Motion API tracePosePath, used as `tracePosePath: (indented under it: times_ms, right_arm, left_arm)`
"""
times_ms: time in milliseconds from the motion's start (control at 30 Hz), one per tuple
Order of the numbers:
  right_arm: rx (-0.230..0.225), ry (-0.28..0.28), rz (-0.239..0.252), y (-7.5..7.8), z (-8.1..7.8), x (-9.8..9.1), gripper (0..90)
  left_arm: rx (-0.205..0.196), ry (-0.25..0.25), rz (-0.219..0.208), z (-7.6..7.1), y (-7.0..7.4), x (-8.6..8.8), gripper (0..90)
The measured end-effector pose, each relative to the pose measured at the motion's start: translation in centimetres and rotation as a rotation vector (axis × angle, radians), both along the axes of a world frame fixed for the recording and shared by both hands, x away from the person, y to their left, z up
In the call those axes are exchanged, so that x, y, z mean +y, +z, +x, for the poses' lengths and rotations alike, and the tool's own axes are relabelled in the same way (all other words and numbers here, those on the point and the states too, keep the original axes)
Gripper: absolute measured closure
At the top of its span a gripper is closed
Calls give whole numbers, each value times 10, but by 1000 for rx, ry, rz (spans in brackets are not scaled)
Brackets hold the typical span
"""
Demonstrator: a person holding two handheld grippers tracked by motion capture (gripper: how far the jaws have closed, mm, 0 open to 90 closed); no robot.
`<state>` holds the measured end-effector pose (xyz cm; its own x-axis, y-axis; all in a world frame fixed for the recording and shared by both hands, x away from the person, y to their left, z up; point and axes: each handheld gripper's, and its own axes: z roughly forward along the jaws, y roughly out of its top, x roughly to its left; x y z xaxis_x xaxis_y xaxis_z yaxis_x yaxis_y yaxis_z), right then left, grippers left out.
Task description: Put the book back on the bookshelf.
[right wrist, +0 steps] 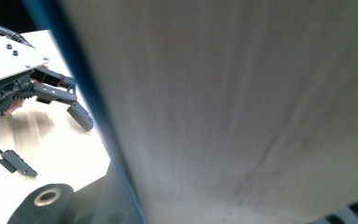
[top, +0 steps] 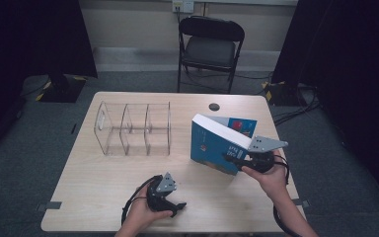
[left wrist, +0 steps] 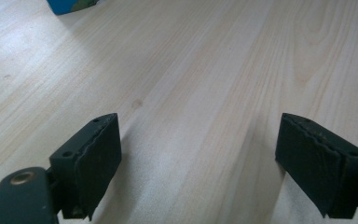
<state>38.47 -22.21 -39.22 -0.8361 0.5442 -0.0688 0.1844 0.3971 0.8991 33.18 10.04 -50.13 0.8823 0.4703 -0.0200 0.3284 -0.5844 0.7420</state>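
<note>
A thick blue softcover book with white page edges (top: pixel 217 143) stands raised on the pale wooden desk (top: pixel 98 192), near its right edge and roughly midway between front and back; it tilts, lifted at one end, with its lower corner close to the desktop, though whether that corner touches I cannot tell. The right gripper (top: pixel 237 159) pinches the book at its lower right corner, jaws pressed onto the cover; in the right gripper view the page block (right wrist: pixel 242 112) sits hard against the camera, its blue cover edge (right wrist: pixel 74 74) running down the left. The left gripper (top: pixel 175 205) rests near the front edge of the desk, left of the book and well apart from it; its fingers (left wrist: pixel 93 158) are spread wide with only bare wood between them, and a corner of the book (left wrist: pixel 70 5) shows far ahead.

A clear acrylic divided organiser with three upright slots (top: pixel 133 129) stands towards the back left of the desk, apart from the book, its compartments holding nothing that I can make out; a black folding chair (top: pixel 209 47) stands beyond the far edge.

By my reading, the book is picked up and stood on end, so the grasp is done; what is left is to carry it across to the organiser, line its spine up with a slot, slide it in upright and let go; the free left gripper looks ready to steady it.
</note>
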Motion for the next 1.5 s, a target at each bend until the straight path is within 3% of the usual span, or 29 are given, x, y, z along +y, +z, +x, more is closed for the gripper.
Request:
tracePosePath:
  times_ms: [100, 133, 367, 833, 1233, 1267, 1333, 1400, 1467, 1500]
  right_arm:
    - [-6, 7, -4, 0, 0, 0, 623]
    - [-6, 9, -4, 0, 0, 0, 623]
    - [-17, 16, 0, -1, 0, 0, 625]
    - [-12, 4, 63, -1, -5, -4, 626]
    - [-19, 47, 84, 6, -23, -11, 626]
    - [-21, 52, 90, 6, -25, -12, 626]
    - [-21, 59, 97, 6, -27, -14, 626]
    - [-16, 62, 120, 3, -36, -19, 626]
    - [-17, 65, 125, 1, -39, -22, 626]
    - [-20, 74, 132, -1, -42, -24, 625]
  left_arm:
    - [3, -15, 5, 0, -1, -2, 80]
    - [4, -37, 34, 1, 0, -2, 66]
    - [12, -43, 37, 0, 0, -5, 12]
    - [8, -58, 53, 1, 0, -4, 5]
    - [8, -59, 52, 1, 0, -4, 4]
    - [12, -53, 35, 1, -1, -5, 5]
    - [10, -57, 43, 2, 0, -4, 7]
    - [20, -14, -3, 2, 0, -1, 55]
    - [18, -1, -10, 2, 0, -1, 89]
    - [4, -11, 17, 3, 3, 2, 145]
